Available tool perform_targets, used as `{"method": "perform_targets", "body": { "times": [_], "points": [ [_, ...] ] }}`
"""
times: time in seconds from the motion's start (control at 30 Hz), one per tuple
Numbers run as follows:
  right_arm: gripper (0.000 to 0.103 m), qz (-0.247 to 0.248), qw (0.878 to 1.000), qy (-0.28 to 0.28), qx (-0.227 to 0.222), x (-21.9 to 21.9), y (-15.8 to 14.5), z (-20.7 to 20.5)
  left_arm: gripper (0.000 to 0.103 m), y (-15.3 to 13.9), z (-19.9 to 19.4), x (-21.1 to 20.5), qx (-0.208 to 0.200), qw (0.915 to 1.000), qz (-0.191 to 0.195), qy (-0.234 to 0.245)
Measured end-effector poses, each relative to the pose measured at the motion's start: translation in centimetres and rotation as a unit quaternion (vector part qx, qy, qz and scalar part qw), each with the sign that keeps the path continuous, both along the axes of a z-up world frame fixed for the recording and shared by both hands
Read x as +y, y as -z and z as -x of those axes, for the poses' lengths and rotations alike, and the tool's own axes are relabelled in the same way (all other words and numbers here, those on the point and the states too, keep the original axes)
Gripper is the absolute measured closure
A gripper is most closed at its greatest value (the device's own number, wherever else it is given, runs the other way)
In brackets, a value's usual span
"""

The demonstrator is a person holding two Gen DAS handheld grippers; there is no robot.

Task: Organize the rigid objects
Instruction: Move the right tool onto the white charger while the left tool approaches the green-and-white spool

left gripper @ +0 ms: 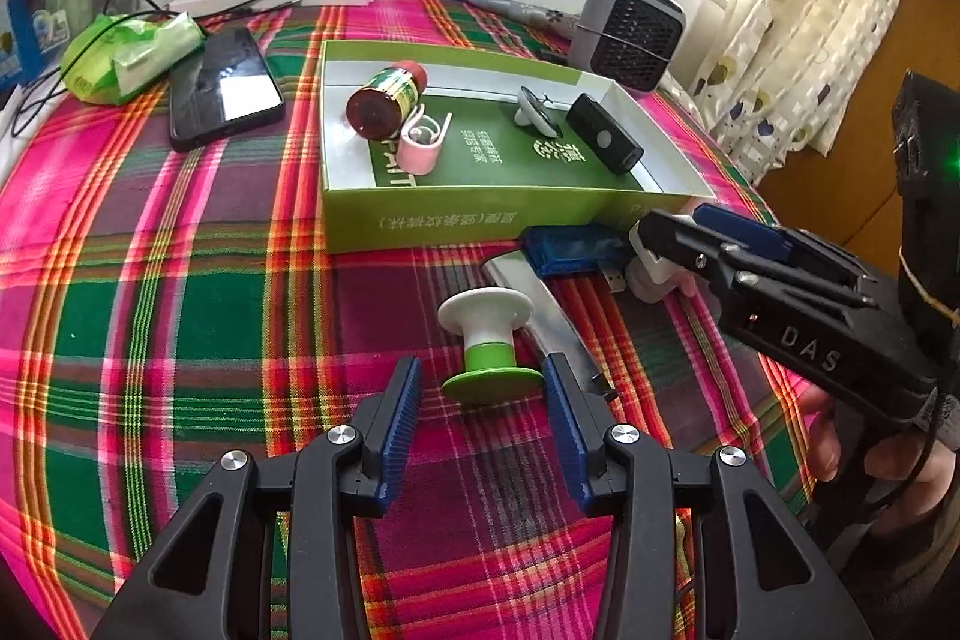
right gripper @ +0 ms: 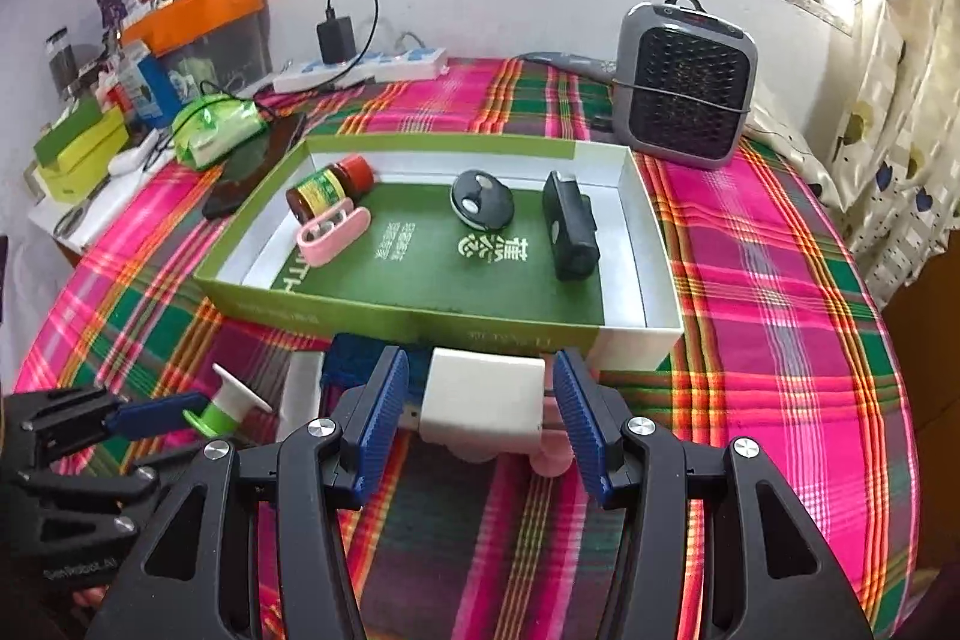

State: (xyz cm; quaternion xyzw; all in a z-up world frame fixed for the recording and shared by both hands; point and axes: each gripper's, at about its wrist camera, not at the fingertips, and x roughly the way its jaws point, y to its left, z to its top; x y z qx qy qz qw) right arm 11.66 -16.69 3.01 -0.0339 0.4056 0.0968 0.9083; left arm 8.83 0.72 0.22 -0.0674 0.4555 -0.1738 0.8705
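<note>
Left tongs [left gripper: 483, 394] spread wide around green-and-white spool [left gripper: 489, 343], gripping nothing. Right tongs [right gripper: 480, 400] likewise gaping astride white block [right gripper: 483, 394], readied for boxing.

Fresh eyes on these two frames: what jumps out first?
The loud pink-and-green plaid tablecloth fills both views, with an open green box at its centre holding a brown bottle, a pink clip and two black gadgets. In front of the box, the left gripper sits open around a green-and-white spool, and the right gripper is open around a white block.
</note>
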Motion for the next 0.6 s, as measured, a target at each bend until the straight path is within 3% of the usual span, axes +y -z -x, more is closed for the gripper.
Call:
{"method": "perform_targets", "body": {
  "times": [0.6],
  "points": [
    [0.057, 0.02, 1.0, 0.007, -0.004, -2.7, 0.1, 3.1, 0.062, 0.0, 0.0, 0.0, -0.001, 1.0, 0.0, 0.001]
  ]
}}
